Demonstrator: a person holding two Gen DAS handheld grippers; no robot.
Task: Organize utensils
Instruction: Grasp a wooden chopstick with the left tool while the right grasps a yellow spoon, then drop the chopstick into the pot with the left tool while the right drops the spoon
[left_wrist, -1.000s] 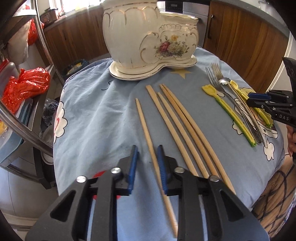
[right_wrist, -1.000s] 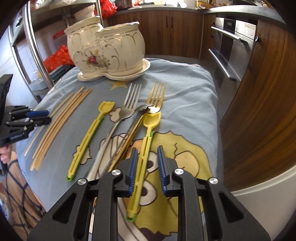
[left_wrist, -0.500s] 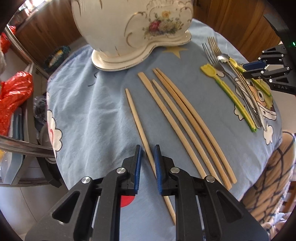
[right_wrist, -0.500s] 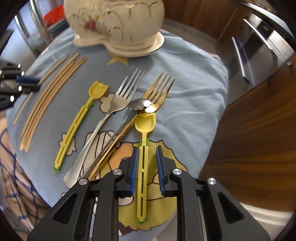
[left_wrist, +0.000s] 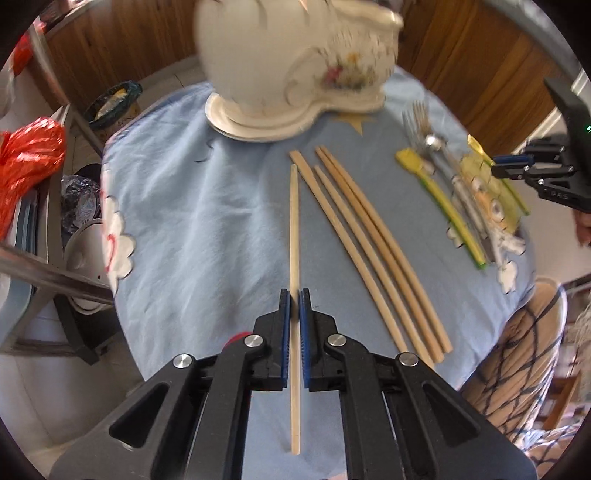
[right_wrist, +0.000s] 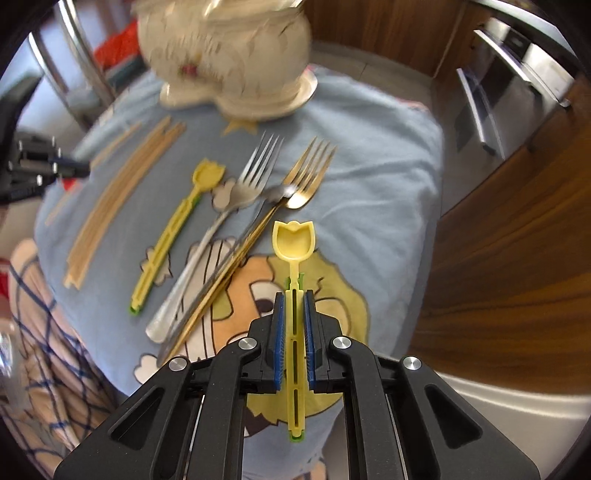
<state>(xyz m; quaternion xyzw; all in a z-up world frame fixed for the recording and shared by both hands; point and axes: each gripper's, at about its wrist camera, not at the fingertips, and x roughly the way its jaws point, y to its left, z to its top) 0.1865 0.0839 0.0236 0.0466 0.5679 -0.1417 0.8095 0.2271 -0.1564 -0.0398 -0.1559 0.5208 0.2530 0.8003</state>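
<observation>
My left gripper (left_wrist: 294, 295) fingers pinch a single chopstick (left_wrist: 294, 236), pointing toward the ceramic holder (left_wrist: 295, 62). Four more chopsticks (left_wrist: 373, 243) lie just right of it on the blue-clothed surface (left_wrist: 192, 206). My right gripper (right_wrist: 294, 297) fingers clamp a yellow spoon (right_wrist: 294, 243) by its handle; forks (right_wrist: 255, 177) lie beside it to the left.

chopsticks (left_wrist: 294, 236): 5; forks (right_wrist: 255, 173): 2; yellow spoons (right_wrist: 293, 243): 2; metal spoon (right_wrist: 275, 192): 1
</observation>
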